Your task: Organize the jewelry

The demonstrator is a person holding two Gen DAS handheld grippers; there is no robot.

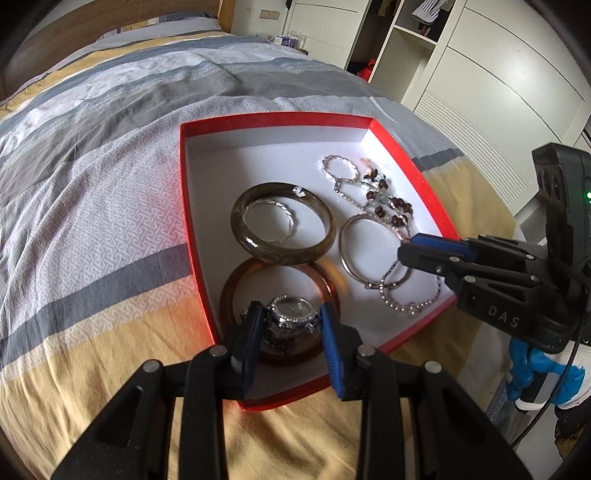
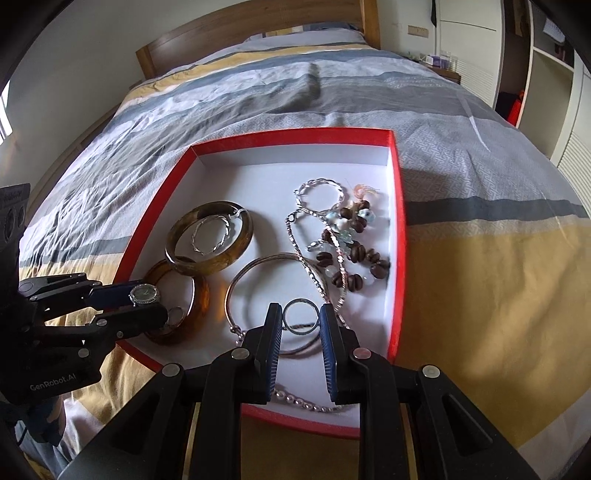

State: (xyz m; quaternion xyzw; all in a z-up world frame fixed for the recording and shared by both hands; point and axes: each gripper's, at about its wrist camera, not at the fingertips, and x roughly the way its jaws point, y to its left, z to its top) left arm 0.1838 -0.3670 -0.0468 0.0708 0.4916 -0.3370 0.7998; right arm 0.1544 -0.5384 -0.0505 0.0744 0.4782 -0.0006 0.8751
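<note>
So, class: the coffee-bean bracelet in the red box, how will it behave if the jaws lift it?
The bead bracelet lies in a loose, crooked heap, so it will probably sag rather than hold a ring shape. A silver chain crosses it, so that may drag along. Its rounded beads look smooth, so they might slip.

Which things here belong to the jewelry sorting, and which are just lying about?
Job: red cardboard box with white lining; silver round-faced watch; small silver ring; olive-brown stone bangle; amber bangle; brown bead bracelet.
Lying about: grey-and-yellow striped bedspread; white wardrobe; wooden headboard.
</note>
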